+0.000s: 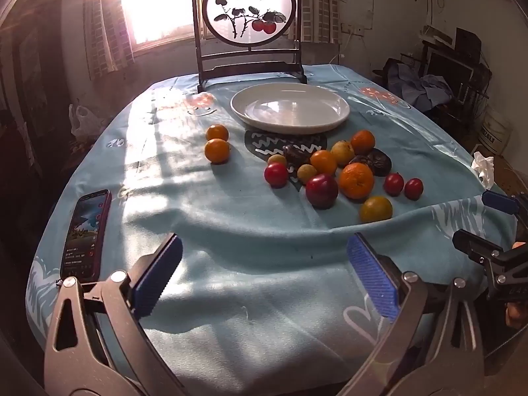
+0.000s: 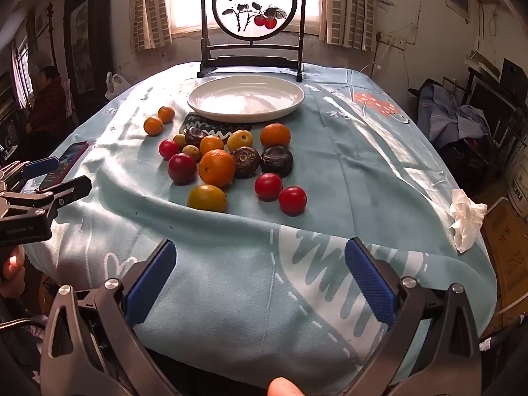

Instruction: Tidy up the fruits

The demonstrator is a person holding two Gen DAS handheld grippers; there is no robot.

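Counter cloth [image 2: 346, 171] carries a white plate [image 2: 246, 100] at the far side, bare. Fruits [image 2: 216, 168] lie loose just before it, two oranges [image 1: 217, 143] apart leftward. Left claw [image 1: 264, 280] and right claw [image 2: 260, 280] hover near, jaws wide, gripping nothing.

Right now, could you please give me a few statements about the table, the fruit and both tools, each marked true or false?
1. The white plate holds no fruit. True.
2. The left tool grips an orange. False: it is open and holds nothing.
3. A phone lies on the blue tablecloth, left of the fruit in the left wrist view. True.
4. The right tool is shut. False: it is open over bare cloth.
5. Two small oranges sit apart from the main fruit cluster. True.
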